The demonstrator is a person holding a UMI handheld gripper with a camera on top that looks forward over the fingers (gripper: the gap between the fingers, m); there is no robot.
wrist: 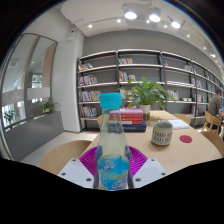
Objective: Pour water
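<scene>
Gripper (113,172) clamped on clear water bottle (112,145) w/ blue cap, cup (162,133) beyond on table (190,152)

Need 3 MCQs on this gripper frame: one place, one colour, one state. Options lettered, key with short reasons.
1. Where is the water bottle?
A. between the gripper fingers
B. on the bookshelf
C. beside the plant

2. What colour is the bottle's cap?
A. red
B. blue
C. white

3. How does the bottle stand?
A. lying flat
B. upside down
C. upright, cap on

Key:
1 A: the pink pads flank the bottle on both sides, with the table beyond.
2 B: the cap is light blue.
3 C: the cap sits on top and the body is vertical; the cup stands apart, further back on the table.
</scene>
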